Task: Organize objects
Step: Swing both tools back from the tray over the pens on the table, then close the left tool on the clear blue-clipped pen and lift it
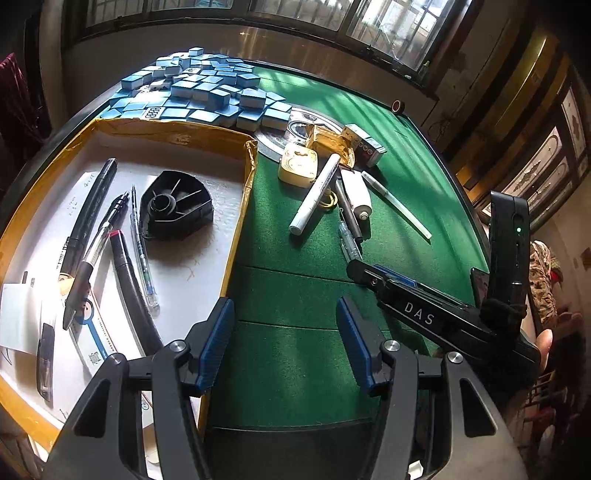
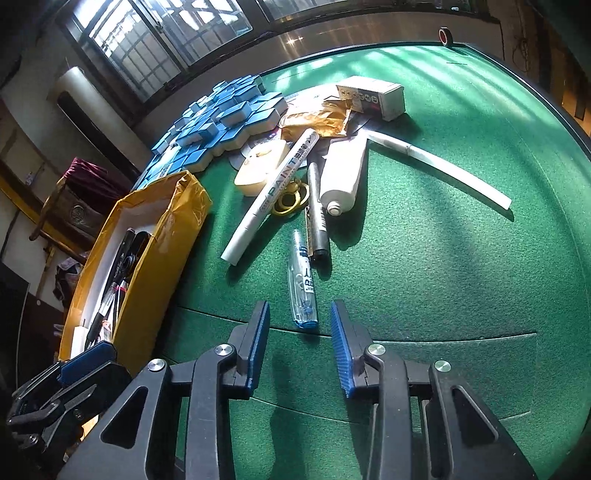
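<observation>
A yellow cardboard tray (image 1: 236, 206) lies on the green table and holds several pens (image 1: 96, 206) and a black plastic reel (image 1: 177, 206); it also shows in the right wrist view (image 2: 155, 266). A loose pile lies on the felt: a white paint marker (image 2: 273, 192), a clear blue pen (image 2: 303, 284), a dark pen (image 2: 316, 218), a white tube (image 2: 343, 173) and a long white pen (image 2: 443, 166). My left gripper (image 1: 286, 343) is open and empty by the tray's right wall. My right gripper (image 2: 300, 347) is open, just short of the clear blue pen's near end.
A heap of blue mahjong tiles (image 1: 195, 88) covers the table's far left. A cream round case (image 1: 299, 166), gold wrapping (image 1: 328, 142) and a small white box (image 1: 364, 144) lie behind the pens. A tape roll (image 2: 446, 36) stands at the far edge.
</observation>
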`<state>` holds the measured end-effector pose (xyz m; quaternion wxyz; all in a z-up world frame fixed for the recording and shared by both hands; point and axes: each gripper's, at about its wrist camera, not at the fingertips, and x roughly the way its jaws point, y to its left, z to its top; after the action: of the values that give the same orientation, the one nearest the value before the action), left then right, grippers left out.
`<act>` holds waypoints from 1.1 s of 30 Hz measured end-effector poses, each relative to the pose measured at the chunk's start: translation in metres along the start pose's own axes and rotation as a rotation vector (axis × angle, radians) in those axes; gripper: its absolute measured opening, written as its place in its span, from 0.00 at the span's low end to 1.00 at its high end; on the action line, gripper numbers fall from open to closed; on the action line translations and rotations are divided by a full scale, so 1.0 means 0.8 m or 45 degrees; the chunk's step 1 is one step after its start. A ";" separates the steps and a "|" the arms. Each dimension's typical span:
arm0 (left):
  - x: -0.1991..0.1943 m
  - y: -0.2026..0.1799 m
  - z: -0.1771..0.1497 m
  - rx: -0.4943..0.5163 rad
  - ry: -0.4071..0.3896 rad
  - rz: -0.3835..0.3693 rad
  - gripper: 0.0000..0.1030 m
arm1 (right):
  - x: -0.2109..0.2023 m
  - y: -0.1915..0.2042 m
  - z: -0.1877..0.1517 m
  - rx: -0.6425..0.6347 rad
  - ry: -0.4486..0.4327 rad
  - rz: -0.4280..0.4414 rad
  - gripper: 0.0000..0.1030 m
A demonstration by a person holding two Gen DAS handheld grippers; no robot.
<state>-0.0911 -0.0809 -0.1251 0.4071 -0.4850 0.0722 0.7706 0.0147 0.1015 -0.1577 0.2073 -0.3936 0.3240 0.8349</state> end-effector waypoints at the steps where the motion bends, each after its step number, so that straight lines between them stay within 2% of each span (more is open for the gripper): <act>1: 0.000 0.000 0.001 -0.004 -0.001 -0.004 0.55 | 0.001 0.003 -0.002 -0.006 0.001 0.021 0.28; 5: 0.001 0.000 0.005 -0.015 -0.005 -0.011 0.55 | -0.002 0.003 -0.013 -0.009 0.009 0.150 0.28; 6: 0.002 -0.001 0.006 -0.013 -0.003 -0.011 0.55 | -0.006 -0.001 -0.015 0.007 0.002 0.153 0.28; 9: 0.007 -0.008 0.010 0.000 0.003 -0.011 0.55 | -0.015 -0.018 -0.019 0.063 -0.015 0.069 0.29; 11: 0.013 -0.017 0.012 0.027 0.008 -0.012 0.55 | -0.021 -0.028 -0.019 0.095 -0.022 0.061 0.29; 17: 0.048 -0.050 0.023 0.111 0.066 0.015 0.55 | -0.041 -0.057 -0.011 0.179 -0.081 -0.059 0.30; 24: 0.092 -0.078 0.032 0.168 0.099 0.088 0.53 | -0.043 -0.075 -0.013 0.228 -0.073 -0.023 0.30; 27: 0.108 -0.087 0.035 0.190 0.098 0.109 0.44 | -0.044 -0.076 -0.013 0.221 -0.070 -0.029 0.30; 29: 0.122 -0.089 0.036 0.189 0.152 0.113 0.31 | -0.044 -0.076 -0.014 0.220 -0.068 -0.025 0.30; 30: 0.121 -0.092 0.036 0.210 0.115 0.131 0.29 | -0.043 -0.075 -0.014 0.219 -0.069 -0.025 0.31; 32: 0.123 -0.095 0.034 0.239 0.106 0.161 0.14 | -0.044 -0.074 -0.014 0.213 -0.068 -0.031 0.31; 33: 0.122 -0.093 0.033 0.236 0.111 0.167 0.12 | -0.044 -0.072 -0.014 0.211 -0.067 -0.034 0.32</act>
<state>-0.0772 0.0359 -0.1691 0.3955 -0.4726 0.1925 0.7636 0.0765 0.1309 -0.1575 0.2586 -0.3575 0.3811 0.8125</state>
